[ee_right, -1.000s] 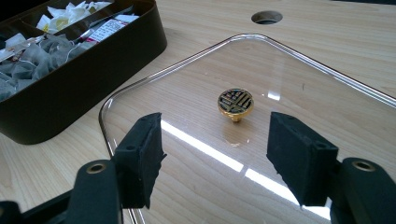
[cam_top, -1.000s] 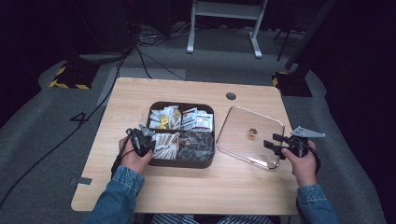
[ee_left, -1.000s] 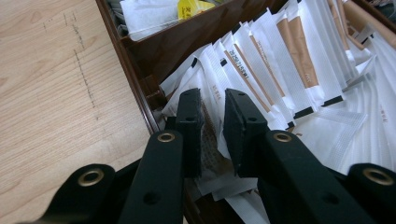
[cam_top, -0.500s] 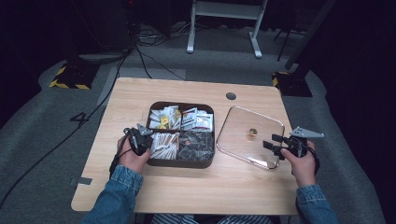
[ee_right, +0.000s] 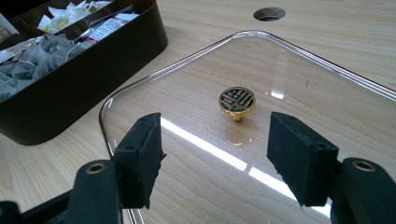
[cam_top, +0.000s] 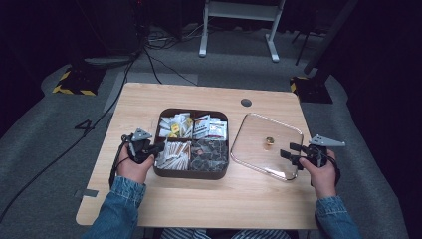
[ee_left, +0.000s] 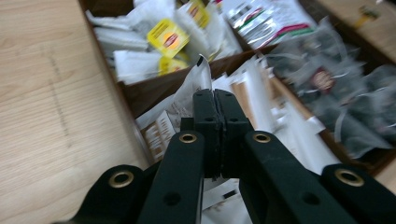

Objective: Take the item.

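Left gripper (ee_left: pixel 214 100) has just clamped its jaws on a white paper sachet (ee_left: pixel 198 79) sticking up from the brown box (cam_top: pixel 191 173)'s near-left compartment — right of the box, the right gripper (ee_right: pixel 215 154) hangs spread over the glass lid (ee_right: pixel 299 74), gold knob (ee_right: pixel 237 100) just beyond.

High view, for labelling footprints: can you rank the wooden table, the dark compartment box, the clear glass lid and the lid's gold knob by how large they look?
1. wooden table
2. compartment box and glass lid: they look about alike, so I would not rank one above the other
3. gold knob
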Available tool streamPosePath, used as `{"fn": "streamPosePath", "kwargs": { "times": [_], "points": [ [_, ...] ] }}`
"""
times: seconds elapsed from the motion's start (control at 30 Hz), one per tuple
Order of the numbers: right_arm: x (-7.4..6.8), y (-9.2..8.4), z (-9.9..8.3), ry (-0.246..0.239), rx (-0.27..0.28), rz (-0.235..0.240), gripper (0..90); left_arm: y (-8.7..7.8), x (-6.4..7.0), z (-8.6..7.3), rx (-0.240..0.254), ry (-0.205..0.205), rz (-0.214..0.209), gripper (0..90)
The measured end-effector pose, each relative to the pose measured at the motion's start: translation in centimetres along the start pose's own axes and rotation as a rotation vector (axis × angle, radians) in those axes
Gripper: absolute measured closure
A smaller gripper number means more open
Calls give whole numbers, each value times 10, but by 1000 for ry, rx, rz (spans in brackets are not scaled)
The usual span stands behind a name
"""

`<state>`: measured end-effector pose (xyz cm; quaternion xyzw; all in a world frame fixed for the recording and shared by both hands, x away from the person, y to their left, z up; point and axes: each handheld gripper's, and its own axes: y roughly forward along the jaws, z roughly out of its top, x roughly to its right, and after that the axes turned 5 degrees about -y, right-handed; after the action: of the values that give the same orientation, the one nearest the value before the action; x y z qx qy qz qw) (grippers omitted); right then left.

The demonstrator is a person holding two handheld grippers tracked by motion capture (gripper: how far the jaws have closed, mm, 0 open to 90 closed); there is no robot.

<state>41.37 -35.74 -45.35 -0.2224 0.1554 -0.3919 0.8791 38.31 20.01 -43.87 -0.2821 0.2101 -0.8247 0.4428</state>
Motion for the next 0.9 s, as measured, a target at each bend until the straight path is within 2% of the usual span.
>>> {"fn": "streamPosePath", "kwargs": {
  "times": [0.1,0.33,0.53,0.7,0.9],
  "points": [
    [0,0,0,-7,1,1,361,-4,3,1,36,-8,-39,885],
    [0,0,1,-8,3,3,361,-12,14,6,87,6,-105,885],
    [0,0,1,-7,4,1,360,-16,24,9,108,42,-141,885],
    [0,0,1,-10,5,2,360,-21,32,12,126,54,-172,885],
    [0,0,1,-9,5,0,360,-23,41,13,124,80,-194,885]
  ]
}}
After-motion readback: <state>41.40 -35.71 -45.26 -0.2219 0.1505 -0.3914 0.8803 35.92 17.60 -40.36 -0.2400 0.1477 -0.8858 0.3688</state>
